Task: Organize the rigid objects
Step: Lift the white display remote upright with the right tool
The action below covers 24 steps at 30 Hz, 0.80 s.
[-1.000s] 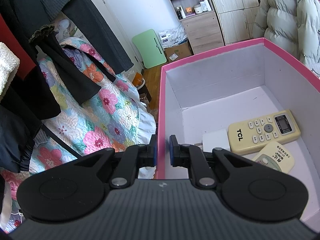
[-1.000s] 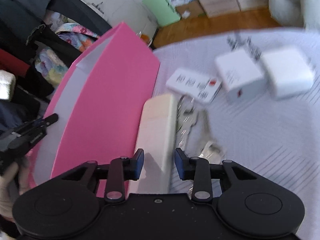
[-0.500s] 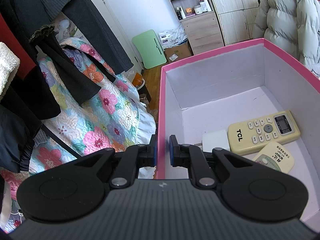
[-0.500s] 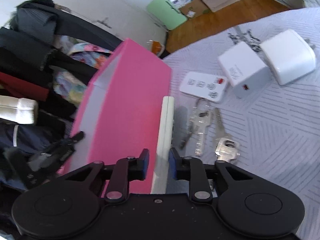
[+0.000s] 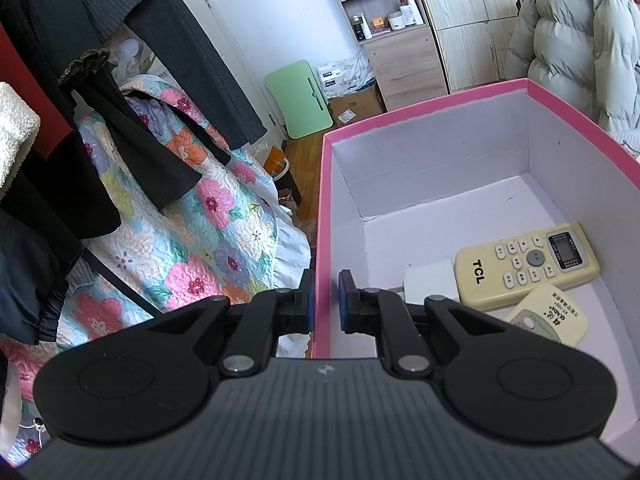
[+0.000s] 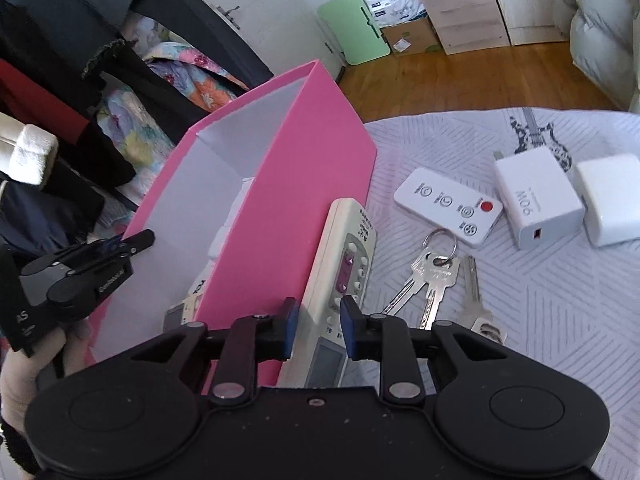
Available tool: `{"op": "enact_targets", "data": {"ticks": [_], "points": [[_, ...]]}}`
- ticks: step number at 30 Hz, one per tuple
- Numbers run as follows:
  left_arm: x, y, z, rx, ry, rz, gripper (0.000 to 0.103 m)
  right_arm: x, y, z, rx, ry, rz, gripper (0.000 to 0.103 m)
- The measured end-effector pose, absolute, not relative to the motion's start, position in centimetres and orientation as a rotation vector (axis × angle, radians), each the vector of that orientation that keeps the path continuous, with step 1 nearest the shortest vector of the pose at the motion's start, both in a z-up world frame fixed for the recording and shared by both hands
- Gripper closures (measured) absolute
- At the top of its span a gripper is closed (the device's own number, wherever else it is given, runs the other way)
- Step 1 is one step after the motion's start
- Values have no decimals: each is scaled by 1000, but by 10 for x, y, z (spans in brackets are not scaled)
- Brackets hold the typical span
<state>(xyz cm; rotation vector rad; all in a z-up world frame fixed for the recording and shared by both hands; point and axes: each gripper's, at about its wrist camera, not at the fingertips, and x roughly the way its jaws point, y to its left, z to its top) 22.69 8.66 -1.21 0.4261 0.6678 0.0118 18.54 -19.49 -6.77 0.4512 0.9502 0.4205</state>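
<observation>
My left gripper [image 5: 325, 296] is shut on the left wall of the pink box [image 5: 322, 216]. Inside lie a cream TCL remote [image 5: 528, 264], a small white charger [image 5: 430, 286] and a second pale remote [image 5: 550, 316]. My right gripper [image 6: 318, 330] is shut on a cream remote [image 6: 348, 264], held lengthwise beside the pink box's outer wall [image 6: 304, 184]. On the grey bedspread lie a flat white remote [image 6: 448, 206], a bunch of keys [image 6: 436, 280] and two white chargers [image 6: 536, 196] [image 6: 610, 200]. The left gripper also shows in the right wrist view [image 6: 100, 256].
Dark clothes [image 5: 120, 80] hang at the left over a floral quilt [image 5: 208, 240]. A green folding table [image 5: 300, 104], a wooden cabinet [image 5: 404, 60] and a grey puffer coat [image 5: 580, 40] stand beyond the box. Wooden floor [image 6: 480, 80] lies past the bed.
My right gripper has closed on the cream remote and turned it so its buttons face up beside the box. The left gripper and box have not moved.
</observation>
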Motion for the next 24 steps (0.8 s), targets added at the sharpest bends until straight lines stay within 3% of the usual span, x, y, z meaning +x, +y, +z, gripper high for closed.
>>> {"op": "enact_targets", "data": {"ticks": [2,6,10,13,18,24], "points": [[227,86,-11,432,665,13,92,186,-195,-68,422,950,401,64],[226,85,-10,429,665,12,92,185,-197,-67,414,955,397,66],[227,85,-9,425,664,12,92,182,-206,-68,465,958,404,78],[228,87,-9,423,663,10,92,186,-220,-80,607,984,436,81],[228,87,-9,424,664,11,92,189,-222,-87,687,1003,456,80],[228,87,-9,424,663,11,92,193,-223,-95,750,1022,442,71]]}}
